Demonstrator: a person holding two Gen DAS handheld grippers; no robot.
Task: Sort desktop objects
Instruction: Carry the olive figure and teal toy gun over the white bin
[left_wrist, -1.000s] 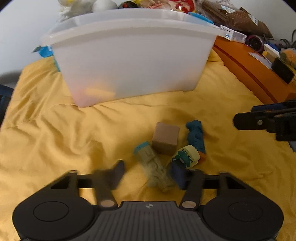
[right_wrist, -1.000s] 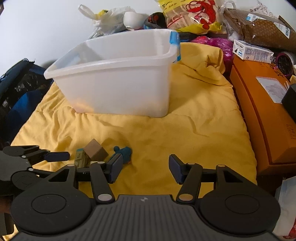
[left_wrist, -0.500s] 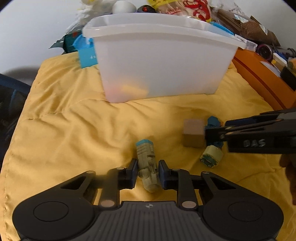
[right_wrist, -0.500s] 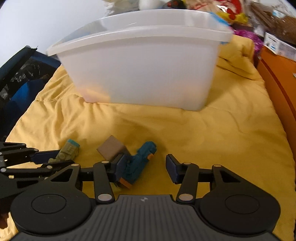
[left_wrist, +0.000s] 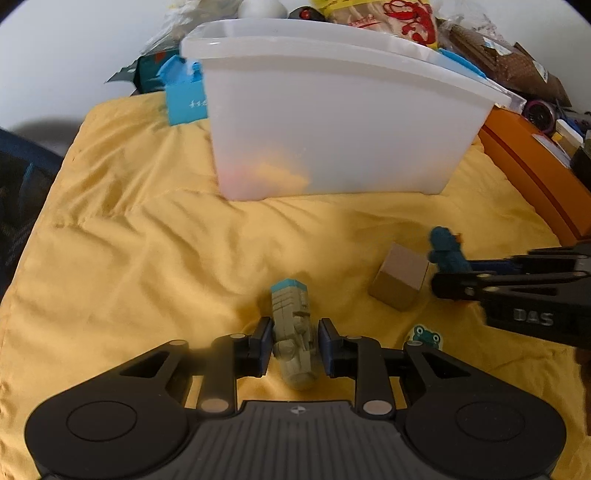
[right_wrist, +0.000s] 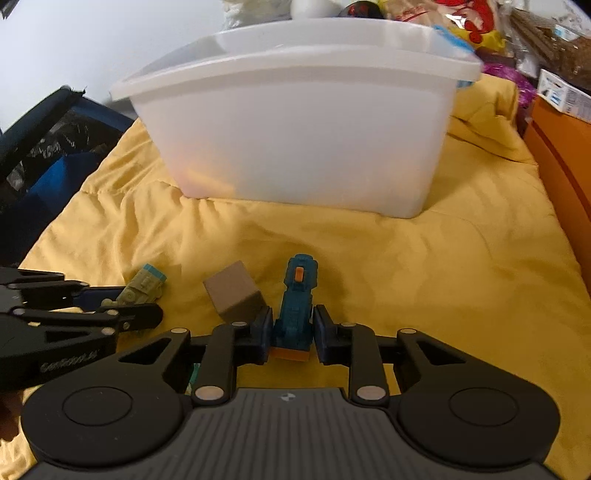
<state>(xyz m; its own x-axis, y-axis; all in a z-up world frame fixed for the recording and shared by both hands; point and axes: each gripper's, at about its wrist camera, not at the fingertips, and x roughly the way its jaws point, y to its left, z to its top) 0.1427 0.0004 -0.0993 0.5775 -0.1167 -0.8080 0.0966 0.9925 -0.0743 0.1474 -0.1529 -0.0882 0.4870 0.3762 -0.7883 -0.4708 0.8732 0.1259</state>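
Desktop toys lie scattered on a rumpled yellow cloth (left_wrist: 147, 258) in front of a translucent white plastic bin (left_wrist: 332, 122), as a person works two hand-held tongs at once. At near centre of the left wrist view, the left tongs (left_wrist: 293, 347) bracket a grey-green block figure with a light-blue cap (left_wrist: 291, 325), which lies on the cloth pointing toward the bin; the jaws are opening slightly, and whether the blue pads touch the figure's sides cannot be told. To its right sits a brown cube (left_wrist: 400, 280), and near that a small round frog-face piece (left_wrist: 424, 334) rests on the cloth. In the right wrist view, the right tongs (right_wrist: 291, 336) are closing on a teal toy figure with an orange base (right_wrist: 297, 306), both pads already against its sides, the toy's far end pointing toward the bin. The brown cube (right_wrist: 234, 291) lies just left of the teal toy, and the grey-green figure (right_wrist: 142, 290) farther left between the other tongs' fingers. Something orange shows dimly through the bin's near wall. Behind the bin are snack bags (left_wrist: 388, 18) and other clutter; an orange box (left_wrist: 532, 173) stands at the right edge, and a dark blue bag (right_wrist: 48, 162) at the left.
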